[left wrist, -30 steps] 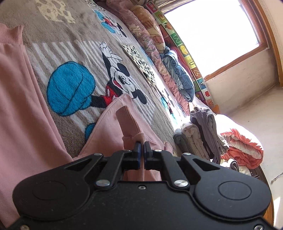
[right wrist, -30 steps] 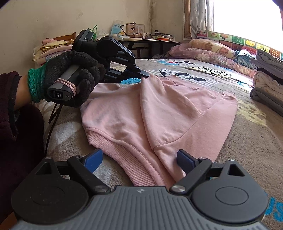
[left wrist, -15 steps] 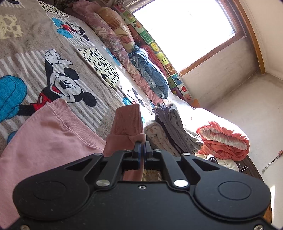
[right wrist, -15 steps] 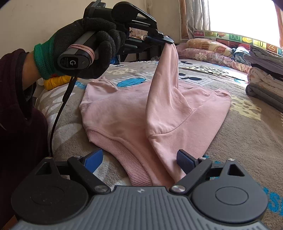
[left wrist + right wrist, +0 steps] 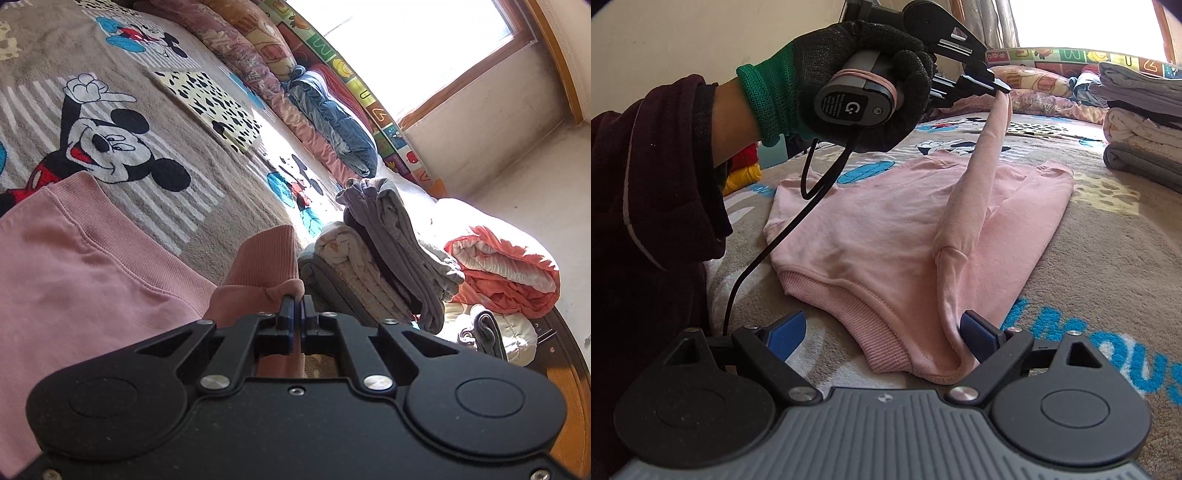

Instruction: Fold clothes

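A pink sweatshirt lies flat on the cartoon-print blanket. My left gripper is shut on the sweatshirt's sleeve cuff and holds it high above the body, so the sleeve hangs taut; it also shows in the right wrist view. My right gripper is open, low at the ribbed hem, with its right finger touching the hem corner. The sweatshirt body shows in the left wrist view.
A stack of folded clothes stands at the blanket's edge, also in the right wrist view. Pillows and bedding line the window side. An orange quilt lies beyond the stack. The gloved hand and cable hang over the left.
My left gripper has lifted the sleeve cuff up off the sweatshirt and carried it higher and to the right. The right gripper has stayed open and moved closer to the hem.
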`<state>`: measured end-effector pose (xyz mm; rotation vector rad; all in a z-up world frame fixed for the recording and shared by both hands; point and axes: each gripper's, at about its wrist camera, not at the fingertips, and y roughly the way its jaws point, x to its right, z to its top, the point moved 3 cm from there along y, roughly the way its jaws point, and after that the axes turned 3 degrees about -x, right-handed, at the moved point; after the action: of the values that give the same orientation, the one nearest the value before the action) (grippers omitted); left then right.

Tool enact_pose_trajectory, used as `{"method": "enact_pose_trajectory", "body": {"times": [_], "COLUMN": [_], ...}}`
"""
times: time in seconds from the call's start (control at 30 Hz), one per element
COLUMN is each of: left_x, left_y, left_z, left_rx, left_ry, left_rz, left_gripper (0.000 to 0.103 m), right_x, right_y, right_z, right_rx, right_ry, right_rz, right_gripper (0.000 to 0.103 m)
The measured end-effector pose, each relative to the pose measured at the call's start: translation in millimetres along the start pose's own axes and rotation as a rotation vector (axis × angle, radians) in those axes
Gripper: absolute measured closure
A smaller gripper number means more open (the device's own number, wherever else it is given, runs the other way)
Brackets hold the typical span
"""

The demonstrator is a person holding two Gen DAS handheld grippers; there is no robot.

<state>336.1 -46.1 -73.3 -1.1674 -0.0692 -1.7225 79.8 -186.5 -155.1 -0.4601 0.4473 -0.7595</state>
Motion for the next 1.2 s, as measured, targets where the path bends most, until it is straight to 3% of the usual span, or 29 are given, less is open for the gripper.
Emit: {"method": "enact_pose_trajectory", "body": {"times": [0.77,0.93,1.0,1.07,1.1,1.2], "left_x": [19,21,22,23,24,31], "left_y": [83,93,96,96,94,76], "left_z": [-41,-47,-49,-49,-49,-44], "left_rx": [-0.099,-0.14,-0.168,-0.192,-0.202,-0.177], "left_ry": [0.348,0.421,0.451,0.465,0.464,0.487], "left_rz": [0.259,0.267,0.258,0.24,0.226,0.196], "left_gripper": [0.103,0.102,0.101,0.081,0.077,0.075], "right_x": [12,12,12,12,12,10], "right_y": [-2,-2,-2,-1,-1,0], "right_z": [0,1,1,1,1,3], "right_rx": [0.023,0.023,0.022,0.021,0.021,0.017], "right_ry": [0.084,0.085,0.084,0.082,0.08,0.074], "right_rz": [0.059,0.06,0.059,0.058,0.058,0.054], "right_gripper": [0.013,0.013,0.013,0.012,0.012,0.012]}}
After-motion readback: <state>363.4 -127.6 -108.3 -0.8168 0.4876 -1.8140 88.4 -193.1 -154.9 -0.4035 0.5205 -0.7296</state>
